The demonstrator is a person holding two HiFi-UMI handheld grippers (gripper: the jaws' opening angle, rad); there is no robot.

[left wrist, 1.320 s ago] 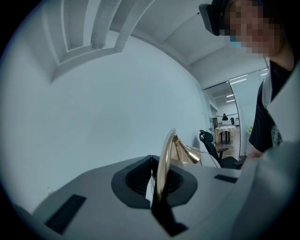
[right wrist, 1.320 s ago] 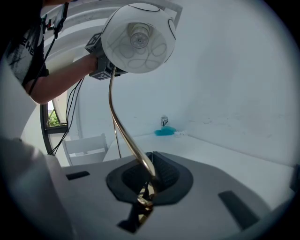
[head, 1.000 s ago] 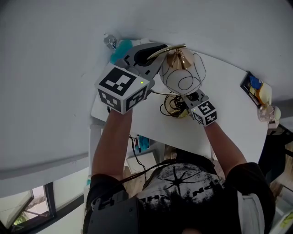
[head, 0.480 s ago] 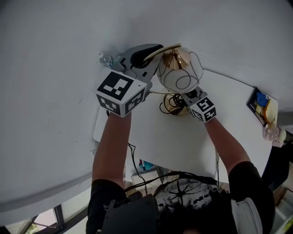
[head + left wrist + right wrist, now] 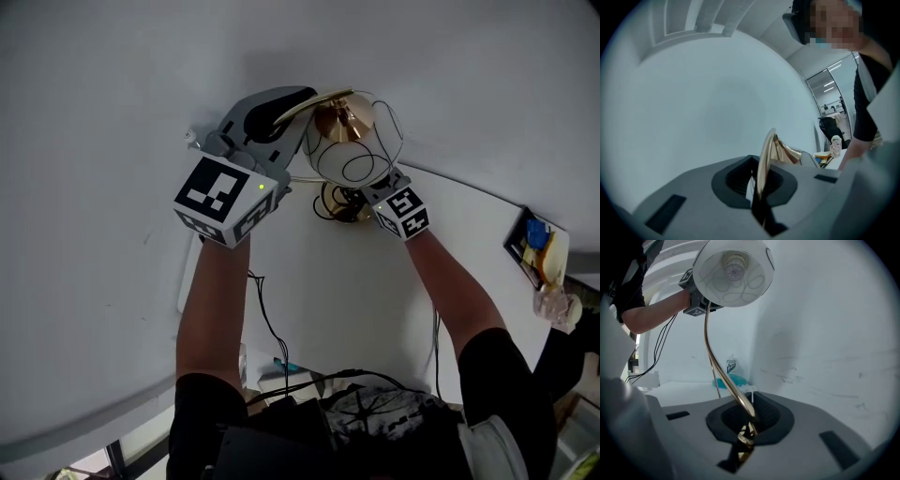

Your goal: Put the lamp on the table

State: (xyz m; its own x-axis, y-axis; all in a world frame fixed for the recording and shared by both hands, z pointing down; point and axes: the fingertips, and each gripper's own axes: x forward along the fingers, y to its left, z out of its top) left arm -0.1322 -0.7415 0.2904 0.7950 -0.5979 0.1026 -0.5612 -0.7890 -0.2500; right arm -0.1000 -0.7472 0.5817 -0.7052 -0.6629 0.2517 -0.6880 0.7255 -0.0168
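Observation:
The lamp has a wire-caged glass shade (image 5: 352, 150), a curved gold arm (image 5: 323, 98) and a gold base with a coiled cord (image 5: 336, 202). My left gripper (image 5: 295, 103) is shut on the top of the arm; in the left gripper view the gold arm (image 5: 764, 164) sits between the closed jaws. My right gripper (image 5: 364, 195) is shut on the lower stem (image 5: 743, 425), with the shade (image 5: 733, 270) overhead. The base is at the far side of the white table (image 5: 375, 291), close to the wall. Whether it touches the tabletop is hidden.
A white wall rises right behind the table. A small bottle (image 5: 731, 365) and a teal object (image 5: 727, 380) stand in the table's corner. At the right edge lie a dark tray (image 5: 532, 251) and a clear bottle (image 5: 558, 302). Black cables (image 5: 267, 323) hang off the near edge.
Both grippers have carried the lamp across the table toward the wall. The corner bottle and teal object have slipped behind the left gripper in the head view. Both grips are unchanged.

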